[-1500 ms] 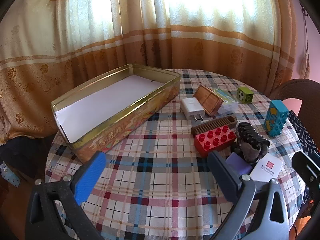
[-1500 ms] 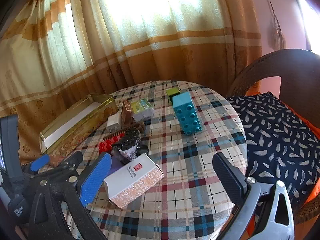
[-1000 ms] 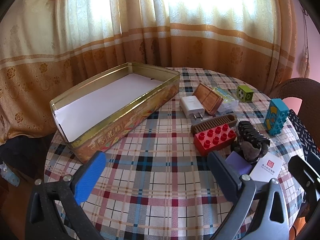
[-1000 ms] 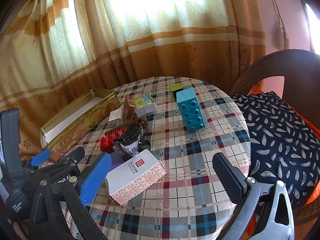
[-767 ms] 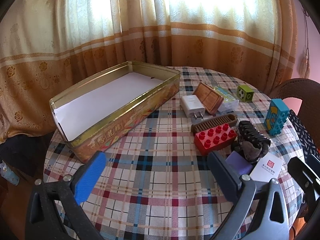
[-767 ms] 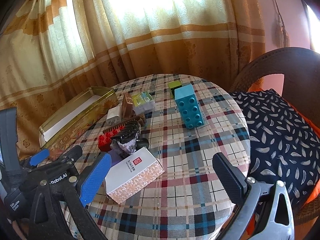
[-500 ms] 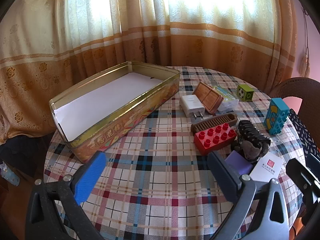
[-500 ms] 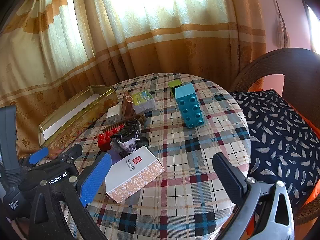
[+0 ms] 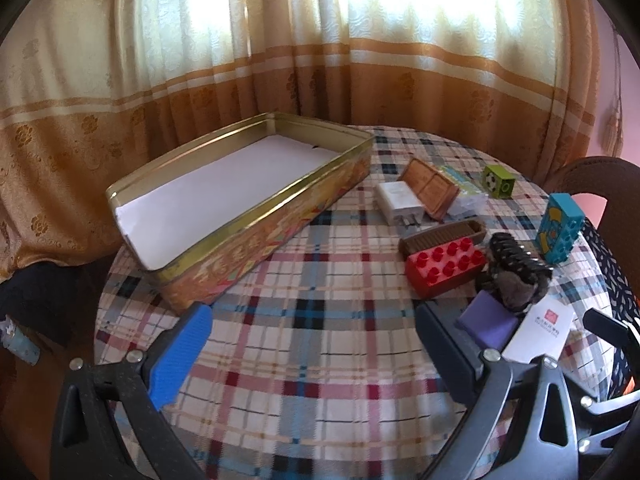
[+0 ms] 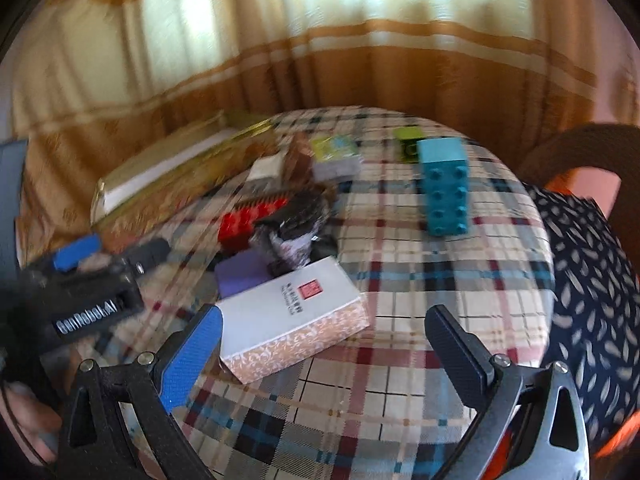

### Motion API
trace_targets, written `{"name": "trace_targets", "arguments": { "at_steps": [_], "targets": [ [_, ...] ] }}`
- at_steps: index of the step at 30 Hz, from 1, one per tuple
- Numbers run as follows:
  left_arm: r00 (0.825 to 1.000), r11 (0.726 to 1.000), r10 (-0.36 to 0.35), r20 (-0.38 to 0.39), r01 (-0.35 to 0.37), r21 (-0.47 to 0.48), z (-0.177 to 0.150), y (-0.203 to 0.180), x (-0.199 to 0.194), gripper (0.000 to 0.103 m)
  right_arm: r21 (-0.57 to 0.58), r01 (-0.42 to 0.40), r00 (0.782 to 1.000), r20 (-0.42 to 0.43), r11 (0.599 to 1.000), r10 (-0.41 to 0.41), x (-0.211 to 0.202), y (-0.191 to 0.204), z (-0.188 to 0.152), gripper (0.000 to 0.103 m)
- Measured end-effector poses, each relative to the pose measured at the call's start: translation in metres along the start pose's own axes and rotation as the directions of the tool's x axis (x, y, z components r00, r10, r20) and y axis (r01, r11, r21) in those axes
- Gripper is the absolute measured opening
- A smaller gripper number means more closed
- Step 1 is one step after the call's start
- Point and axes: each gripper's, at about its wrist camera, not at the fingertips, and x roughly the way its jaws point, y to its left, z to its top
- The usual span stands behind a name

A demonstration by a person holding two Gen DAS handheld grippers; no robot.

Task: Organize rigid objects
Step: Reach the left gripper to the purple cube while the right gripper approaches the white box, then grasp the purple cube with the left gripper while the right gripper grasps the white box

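Both grippers empty, fingers spread: left gripper (image 9: 310, 354) over bare desk (image 9: 320, 344), right gripper (image 10: 322, 346) nearing white box (image 10: 294, 318). Square up across box's short sides, clear purple block (image 10: 240, 276), then carry to open tin (image 9: 240, 200).

Both wrist views low over table (image 9: 320, 340), facing curtain (image 9: 200, 80); share clutter.
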Motion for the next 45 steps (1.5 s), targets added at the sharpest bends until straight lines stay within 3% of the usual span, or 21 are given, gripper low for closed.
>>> {"name": "trace_targets", "arguments": {
  "at_steps": [3, 6, 11, 14, 15, 20, 23, 27, 33, 39, 41, 45],
  "targets": [
    [1.0, 0.999, -0.01, -0.022, 0.009, -0.045, 0.0, 0.012, 0.004, 0.103, -0.034, -0.057, 0.997, -0.051, 0.998, 0.055, 0.01, 0.001, 0.001, 0.102],
    [0.999, 0.997, -0.019, -0.041, 0.016, -0.076, -0.001, 0.017, 0.007, 0.103, -0.112, -0.048, 0.995, -0.089, 0.993, 0.038, 0.018, 0.007, 0.003, 0.102],
    [0.999, 0.999, -0.019, -0.038, 0.018, -0.042, -0.003, 0.009, 0.007, 0.103, -0.177, -0.071, 0.992, -0.113, 0.982, 0.052, 0.023, 0.017, 0.007, 0.102],
    [1.0, 1.0, -0.013, -0.022, 0.013, 0.01, -0.003, 0.001, 0.004, 0.103, -0.231, -0.03, 0.996, -0.085, 0.972, 0.011, 0.023, 0.023, 0.004, 0.084],
    [1.0, 0.999, -0.014, -0.018, 0.015, 0.029, -0.003, -0.002, 0.002, 0.103, -0.23, -0.033, 0.997, -0.081, 0.973, 0.015, 0.022, 0.023, 0.003, 0.084],
    [0.998, 0.997, -0.051, -0.026, 0.052, 0.055, 0.002, -0.006, -0.002, 0.103, -0.129, -0.067, 0.998, 0.003, 0.989, 0.068, -0.004, 0.004, 0.001, 0.084],
    [0.993, 0.992, -0.111, -0.036, 0.113, 0.052, 0.004, -0.011, -0.008, 0.103, -0.074, -0.016, 0.996, 0.082, 0.997, 0.022, -0.03, -0.013, 0.001, 0.084],
    [0.969, 0.965, -0.238, -0.07, 0.244, 0.095, 0.005, -0.033, -0.013, 0.103, -0.007, 0.034, 0.989, 0.143, 0.999, -0.033, -0.054, -0.034, 0.003, 0.084],
    [0.96, 0.939, -0.256, -0.116, 0.275, 0.207, 0.004, -0.069, -0.007, 0.102, 0.065, 0.041, 0.984, 0.169, 0.997, -0.051, -0.071, -0.053, 0.0, 0.084],
    [0.953, 0.928, -0.216, -0.211, 0.268, 0.26, 0.008, -0.096, 0.019, 0.086, 0.087, 0.04, 0.982, 0.179, 0.995, -0.055, -0.076, -0.057, 0.001, 0.084],
    [0.946, 0.927, -0.214, -0.244, 0.276, 0.256, 0.005, -0.097, 0.027, 0.073, 0.088, 0.04, 0.982, 0.179, 0.995, -0.055, -0.077, -0.059, 0.0, 0.084],
    [0.93, 0.924, -0.28, -0.24, 0.329, 0.196, 0.003, -0.088, 0.031, 0.059, 0.098, 0.041, 0.984, 0.168, 0.994, -0.058, -0.074, -0.06, -0.002, 0.084]
  ]
}}
